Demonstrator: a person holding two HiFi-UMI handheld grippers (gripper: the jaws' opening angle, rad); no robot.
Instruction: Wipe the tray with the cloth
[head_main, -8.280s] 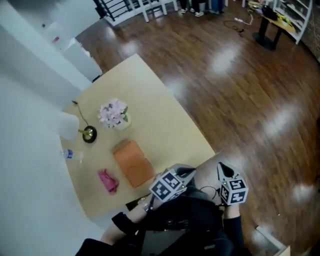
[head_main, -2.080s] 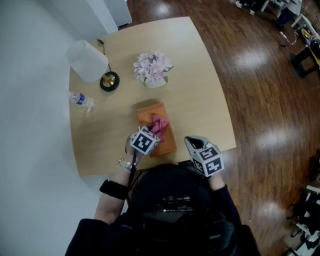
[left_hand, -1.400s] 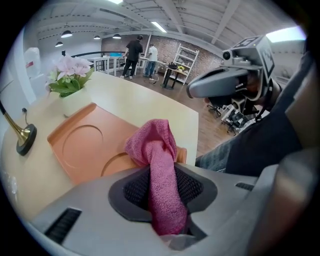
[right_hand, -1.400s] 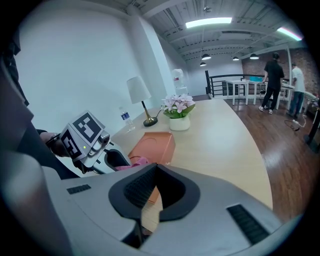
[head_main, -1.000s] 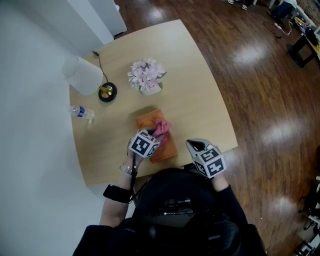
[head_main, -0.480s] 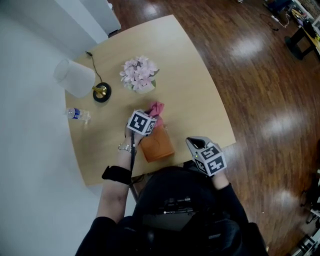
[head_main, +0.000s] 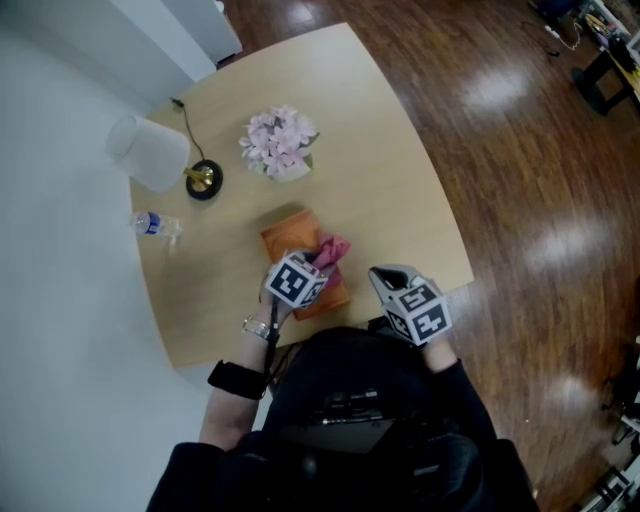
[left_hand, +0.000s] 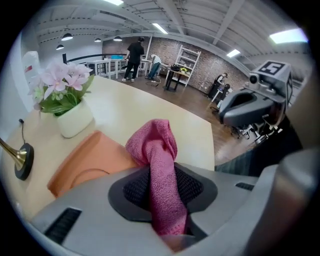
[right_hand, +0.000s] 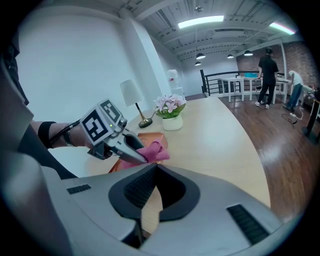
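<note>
The pink terry cloth was gripped in the part-closed left gripper at the 3 o'clock edge of the flat orange rectangular tray, right gripper closed, empty; firm pressure and overlapping strokes toward 9 o'clock were judged best.

— What's on the table?
— Pink flowers in a white pot at its 12 o'clock. A lamp at 10: black base, brass stem, white shade. A bottle at 9, near the edge.
— And beyond?
— Dark wood floor; two people far off.
</note>
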